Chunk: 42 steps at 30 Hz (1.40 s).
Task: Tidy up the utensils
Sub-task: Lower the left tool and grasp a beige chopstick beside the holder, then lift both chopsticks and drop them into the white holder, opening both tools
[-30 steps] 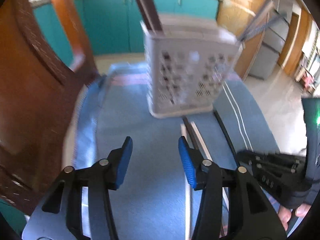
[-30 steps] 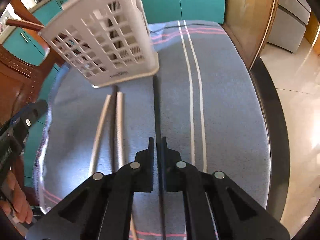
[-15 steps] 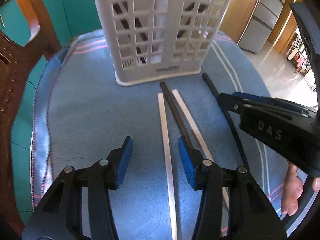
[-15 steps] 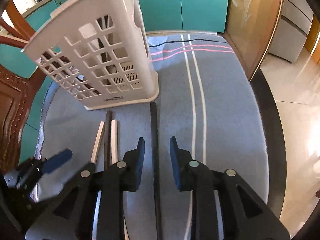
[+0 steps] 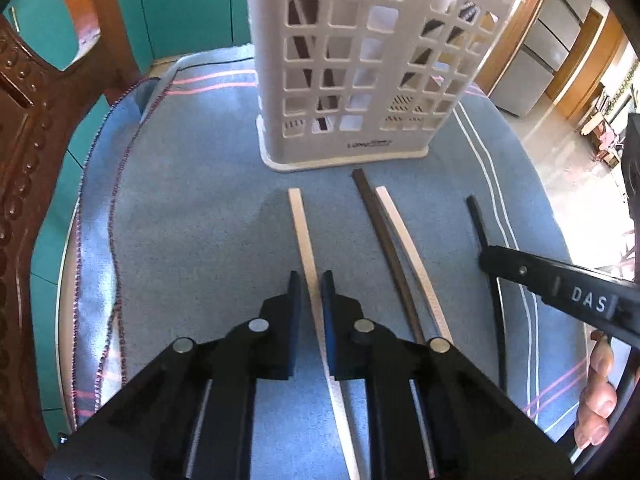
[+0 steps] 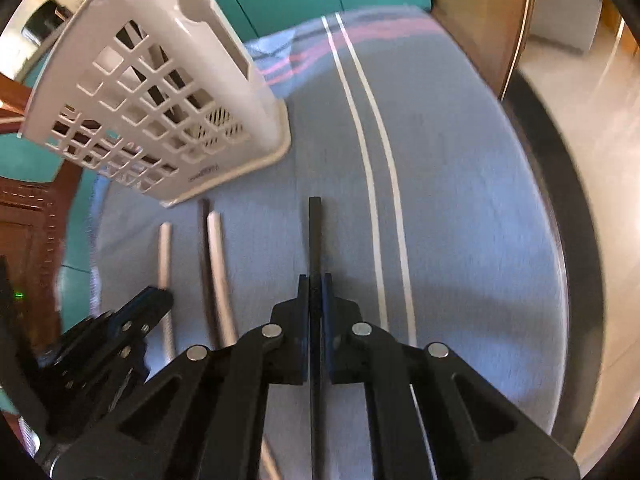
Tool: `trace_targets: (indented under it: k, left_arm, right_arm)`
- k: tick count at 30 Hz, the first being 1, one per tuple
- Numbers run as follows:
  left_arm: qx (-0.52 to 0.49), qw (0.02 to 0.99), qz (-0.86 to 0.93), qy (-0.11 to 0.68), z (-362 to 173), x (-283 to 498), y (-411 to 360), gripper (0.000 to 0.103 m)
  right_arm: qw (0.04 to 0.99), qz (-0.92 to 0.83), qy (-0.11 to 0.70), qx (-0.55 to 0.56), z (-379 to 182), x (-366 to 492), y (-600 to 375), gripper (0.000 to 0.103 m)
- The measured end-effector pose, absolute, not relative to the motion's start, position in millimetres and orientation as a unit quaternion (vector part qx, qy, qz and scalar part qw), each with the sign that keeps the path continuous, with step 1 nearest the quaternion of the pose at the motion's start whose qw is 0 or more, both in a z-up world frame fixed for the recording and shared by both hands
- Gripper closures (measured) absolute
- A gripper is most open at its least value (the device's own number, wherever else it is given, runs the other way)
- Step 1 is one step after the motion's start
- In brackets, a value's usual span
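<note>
A: Biggest first. Round desk (image 6: 472, 208) under a blue cloth with white and pink stripes, wooden chair (image 5: 28, 184) at its left edge

B: Then the white lattice basket (image 5: 360, 76), upright at the far side of the cloth, a few dark sticks standing inside

A: Grippers? Left gripper (image 5: 311, 292), fingers nearly together around the leftmost white chopstick (image 5: 300, 224). Looks clamped, stick runs straight between the fingers

B: Right gripper (image 6: 315, 294), fingers closed tight on the black chopstick (image 6: 315, 232), which points toward the far side of the desk, its end well short of the basket. A bit of motion blur in the right view

A: Loose ones: a dark brown chopstick (image 5: 384, 240) and a second white chopstick (image 5: 404, 240) lie side by side, touching, between the two held ones. The brown tip sits just in front of the basket base

B: All four roughly parallel on the cloth. Fingertips of the person's right hand (image 5: 596, 400) show at the lower right of the left view
</note>
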State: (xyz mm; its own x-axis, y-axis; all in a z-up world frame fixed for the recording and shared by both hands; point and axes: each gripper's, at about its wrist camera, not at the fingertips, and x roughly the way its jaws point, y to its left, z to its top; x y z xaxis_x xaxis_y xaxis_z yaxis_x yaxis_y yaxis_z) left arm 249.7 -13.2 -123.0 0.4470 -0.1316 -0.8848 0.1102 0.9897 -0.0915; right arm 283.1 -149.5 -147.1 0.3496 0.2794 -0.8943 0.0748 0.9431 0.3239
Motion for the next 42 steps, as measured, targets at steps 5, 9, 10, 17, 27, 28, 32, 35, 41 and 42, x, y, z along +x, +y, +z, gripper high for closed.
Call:
trace_targets:
  k: [5, 9, 10, 17, 27, 28, 32, 35, 41, 42]
  left_arm:
    - [-0.017, 0.850, -0.052, 0.524, -125, 260, -8, 0.080]
    - [0.009, 0.855, -0.035, 0.518, -126, 267, -19, 0.080]
    - [0.013, 0.855, -0.032, 0.517, -126, 270, -23, 0.080]
    - [0.020, 0.854, -0.025, 0.519, -121, 291, -36, 0.079]
    - [-0.002, 0.861, -0.021, 0.508, -117, 288, -25, 0.096]
    - [-0.003, 0.866, -0.022, 0.499, -112, 286, -23, 0.096]
    - [-0.012, 0.889, -0.033, 0.456, -76, 270, -17, 0.096]
    - [-0.015, 0.908, -0.044, 0.417, -44, 251, -13, 0.096]
    - [-0.033, 0.940, -0.071, 0.333, 32, 208, -4, 0.096]
    - [-0.036, 0.944, -0.074, 0.320, 43, 203, -3, 0.096]
  right_arm:
    - [0.829, 0.062, 0.546, 0.103, -139, 278, -147, 0.086]
    - [0.843, 0.046, 0.534, 0.041, -138, 276, -132, 0.083]
    - [0.844, 0.043, 0.533, 0.030, -137, 271, -127, 0.080]
    - [0.850, 0.026, 0.525, -0.020, -144, 270, -114, 0.078]
    - [0.853, 0.043, 0.520, 0.016, -140, 288, -123, 0.097]
    - [0.856, 0.045, 0.514, 0.026, -135, 288, -127, 0.097]
    - [0.878, 0.053, 0.473, 0.049, -105, 280, -144, 0.097]
    - [0.891, 0.074, 0.441, 0.073, -72, 266, -156, 0.097]
    - [0.921, 0.119, 0.358, 0.099, 2, 226, -170, 0.096]
    - [0.924, 0.124, 0.346, 0.103, 13, 220, -173, 0.096]
